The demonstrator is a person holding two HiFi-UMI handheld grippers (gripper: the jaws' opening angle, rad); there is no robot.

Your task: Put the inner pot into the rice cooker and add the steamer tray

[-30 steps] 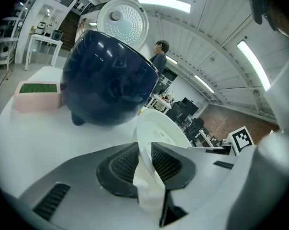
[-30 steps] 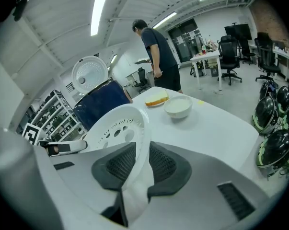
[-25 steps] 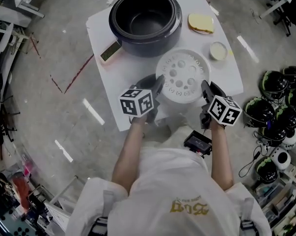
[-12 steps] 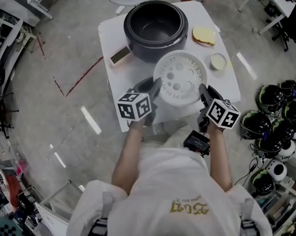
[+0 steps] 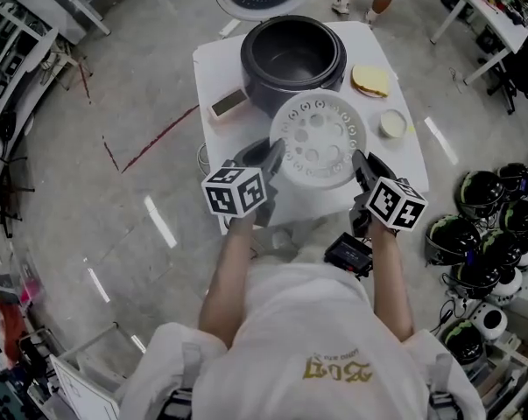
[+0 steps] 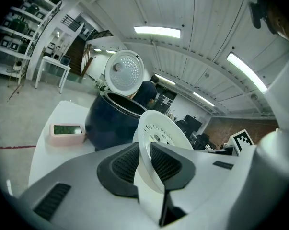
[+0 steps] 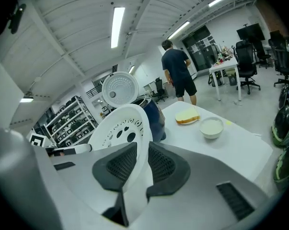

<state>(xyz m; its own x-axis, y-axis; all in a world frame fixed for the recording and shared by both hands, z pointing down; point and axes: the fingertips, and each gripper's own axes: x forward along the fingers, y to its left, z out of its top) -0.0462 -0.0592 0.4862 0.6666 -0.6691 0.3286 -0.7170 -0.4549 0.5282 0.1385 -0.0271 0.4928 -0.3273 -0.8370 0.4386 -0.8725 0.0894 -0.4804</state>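
Head view: left tongs (image 5: pixel 275 153) and right tongs (image 5: pixel 359 161), barely parted, clamp the steamer tray (image 5: pixel 316 138).

The person, filling the lower half of the head view, wears a white short-sleeved shirt (image 5: pixel 307 322) with gold lettering (image 5: pixel 342 367) on the chest and grey straps (image 5: pixel 186 366) over both shoulders. The left claw (image 5: pixel 271 153) and right claw (image 5: pixel 362 163) are pale grey with dark ribbed pads (image 6: pixel 125 163). Each carries a white cube (image 5: pixel 236 191) printed with black square markers.
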